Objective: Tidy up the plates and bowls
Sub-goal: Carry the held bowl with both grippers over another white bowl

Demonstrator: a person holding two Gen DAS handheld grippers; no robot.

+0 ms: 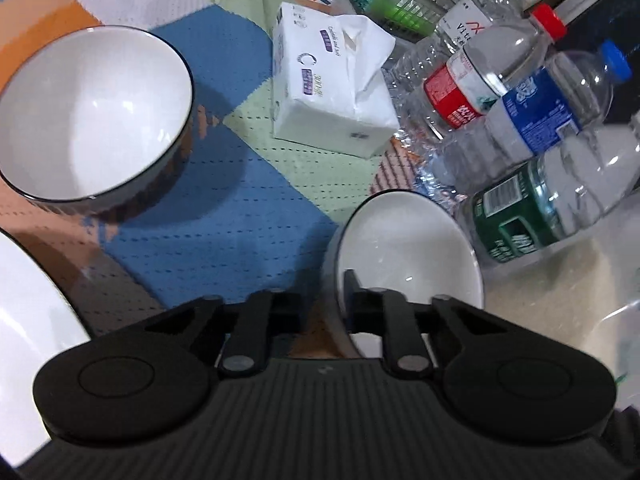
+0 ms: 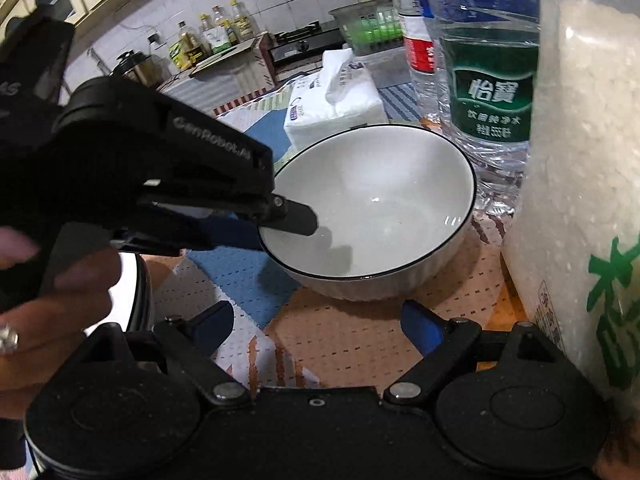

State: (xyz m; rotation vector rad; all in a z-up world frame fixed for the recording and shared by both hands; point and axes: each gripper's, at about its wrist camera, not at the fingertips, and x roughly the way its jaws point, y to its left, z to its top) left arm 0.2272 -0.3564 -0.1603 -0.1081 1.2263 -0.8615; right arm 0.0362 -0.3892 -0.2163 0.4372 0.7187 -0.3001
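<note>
A small white bowl (image 1: 408,248) with a thin black rim sits on the patchwork mat (image 1: 240,208) beside the bottles. My left gripper (image 1: 332,300) is shut on its near rim, one finger inside the bowl and the other outside. The right wrist view shows the same bowl (image 2: 380,200) with the left gripper (image 2: 280,232) clamped on its left rim. My right gripper (image 2: 318,316) stands open just in front of the bowl, holding nothing. A larger white bowl (image 1: 92,112) rests at the left of the mat. The edge of a white plate (image 1: 28,300) shows at the lower left.
A tissue pack (image 1: 328,92) lies behind the bowls. Several plastic water bottles (image 1: 520,120) crowd the right side, and a green basket (image 1: 392,4) sits beyond them. A bag of rice (image 2: 580,160) stands close on the right. A person's hand (image 2: 60,300) holds the left gripper.
</note>
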